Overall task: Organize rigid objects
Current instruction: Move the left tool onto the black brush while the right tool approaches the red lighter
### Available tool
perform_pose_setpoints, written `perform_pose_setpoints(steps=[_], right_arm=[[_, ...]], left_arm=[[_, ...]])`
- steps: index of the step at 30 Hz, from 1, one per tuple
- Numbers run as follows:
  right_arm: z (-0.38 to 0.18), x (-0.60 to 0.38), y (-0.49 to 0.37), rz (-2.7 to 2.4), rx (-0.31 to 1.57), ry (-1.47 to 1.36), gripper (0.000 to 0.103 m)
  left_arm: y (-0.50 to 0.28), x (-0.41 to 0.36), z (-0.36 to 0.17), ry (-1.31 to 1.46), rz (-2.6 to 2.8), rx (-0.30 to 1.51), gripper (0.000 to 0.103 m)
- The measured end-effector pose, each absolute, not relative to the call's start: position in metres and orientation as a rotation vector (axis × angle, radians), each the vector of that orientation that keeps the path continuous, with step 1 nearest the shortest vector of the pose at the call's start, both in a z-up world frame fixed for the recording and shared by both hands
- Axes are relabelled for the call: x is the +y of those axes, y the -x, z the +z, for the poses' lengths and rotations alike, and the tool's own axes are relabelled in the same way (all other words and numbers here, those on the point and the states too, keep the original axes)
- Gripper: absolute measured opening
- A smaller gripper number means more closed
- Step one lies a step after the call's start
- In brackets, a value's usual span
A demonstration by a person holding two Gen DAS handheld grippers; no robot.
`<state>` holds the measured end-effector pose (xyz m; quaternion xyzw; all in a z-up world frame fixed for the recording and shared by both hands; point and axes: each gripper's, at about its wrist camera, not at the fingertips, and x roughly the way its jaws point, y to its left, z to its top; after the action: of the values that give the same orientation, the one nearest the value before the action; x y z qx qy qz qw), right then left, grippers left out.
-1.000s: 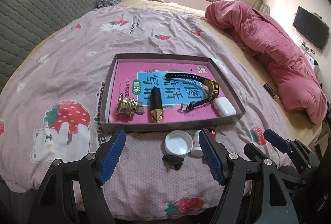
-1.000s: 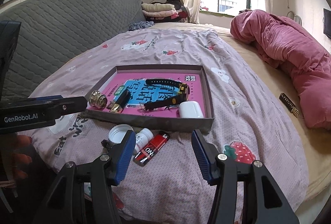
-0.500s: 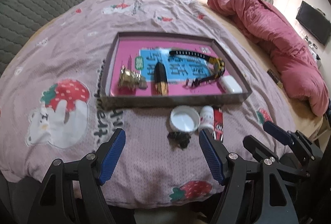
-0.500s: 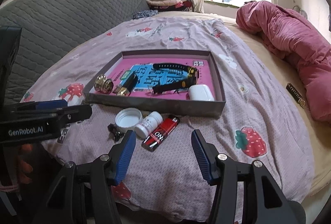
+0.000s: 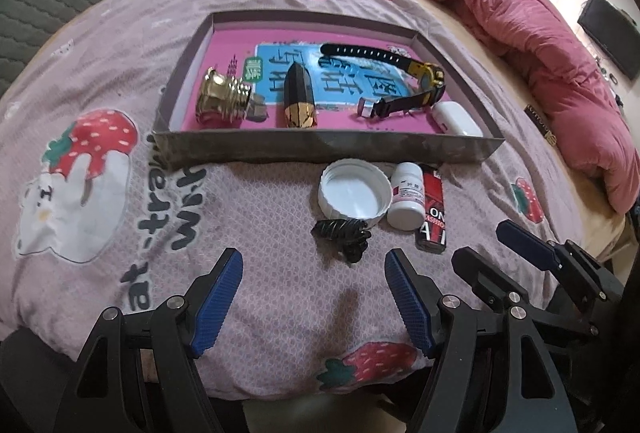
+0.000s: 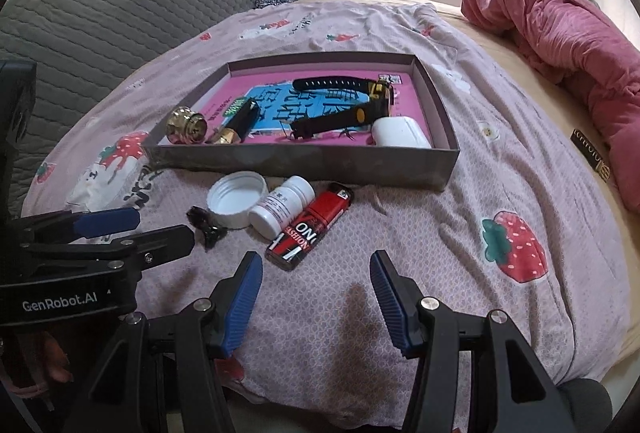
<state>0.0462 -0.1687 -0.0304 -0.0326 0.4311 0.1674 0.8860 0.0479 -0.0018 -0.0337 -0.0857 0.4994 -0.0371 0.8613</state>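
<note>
Ahead of left gripper (image 5: 314, 297), black clip (image 5: 341, 231) lies untouched.

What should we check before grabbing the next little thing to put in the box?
1. Left gripper open, empty: ok.
2. Right gripper open, empty: ok.
3. Things left outside the box: cap, bottle, lighter, clip: not ok, still on the bedspread.
4. Clip sits just ahead of the left gripper, nothing over it: ok.
5. Free room in the box among the watch and others: ok.
6. Clip's springiness: cannot tell.
</note>
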Motion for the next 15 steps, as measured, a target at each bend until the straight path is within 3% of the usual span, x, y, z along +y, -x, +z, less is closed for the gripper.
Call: perform_pose_setpoints(steps=[15], right_arm=[[-0.046, -0.153, -0.061, 0.373, 0.91, 0.066, 0.055]], left_arm=[[-0.072, 0.005, -0.057, 0.203, -0.067, 1.073, 0.075]])
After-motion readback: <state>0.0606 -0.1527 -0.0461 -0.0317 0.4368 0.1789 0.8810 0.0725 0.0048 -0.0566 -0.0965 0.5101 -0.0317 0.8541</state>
